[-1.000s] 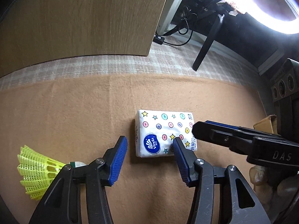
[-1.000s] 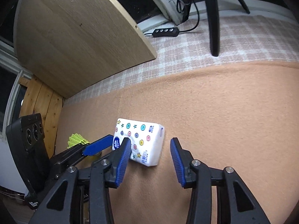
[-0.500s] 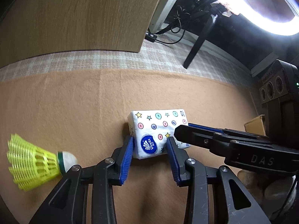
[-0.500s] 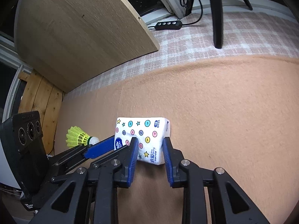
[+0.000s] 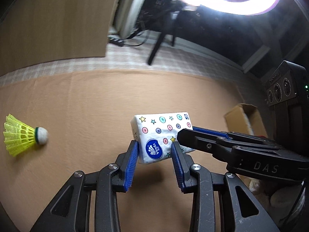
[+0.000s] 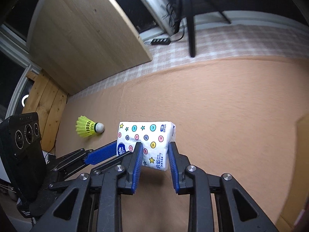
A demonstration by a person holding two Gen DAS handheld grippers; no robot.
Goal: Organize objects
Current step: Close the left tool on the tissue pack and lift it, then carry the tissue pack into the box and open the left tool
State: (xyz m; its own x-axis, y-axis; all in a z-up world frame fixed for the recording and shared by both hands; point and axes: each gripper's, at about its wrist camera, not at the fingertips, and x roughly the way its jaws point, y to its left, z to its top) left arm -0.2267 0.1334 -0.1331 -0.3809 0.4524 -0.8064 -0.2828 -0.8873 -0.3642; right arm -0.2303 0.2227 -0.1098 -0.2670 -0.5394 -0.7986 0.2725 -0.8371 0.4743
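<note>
Tan felt-like cloth [image 5: 81, 104] covers the surface I am working over, and a pack of tissues [image 5: 160, 135] hangs above it, pinched from 2 sides at once. It is a white soft pack printed with coloured stars, dots marked 3, and a blue oval logo.

My left gripper [image 5: 154, 150] grips the logo end of the pack, its 2 blue ribbed pads [image 5: 133, 162] pressing the narrow sides. Its jaws have just been closing, and the pack is between them. My right gripper [image 6: 156, 153] clamps the other end (the end with blue lettering), pads pressed into the wrapper, and its jaws have also just been closing on the pack. In the left wrist view the right gripper [image 5: 185, 133] comes in from the right edge, one black finger lying across the pack's corner. In the right wrist view the left gripper's blue pad [image 6: 102, 153] reaches the pack [image 6: 146, 137] from the lower left.

A soft shadow lies on the cloth beneath the pack, so it appears lifted clear of the surface.

To the left of the pack, well apart, a yellow shuttlecock [image 5: 23, 135] lies on its side on the cloth, white tip toward the pack. An open cardboard box [image 5: 245, 119] sits at the right of the left view. Beyond the cloth are a checked mat [image 6: 222, 40] and a pale wooden board [image 6: 81, 38], with a bright ring light [image 5: 227, 0] overhead.
</note>
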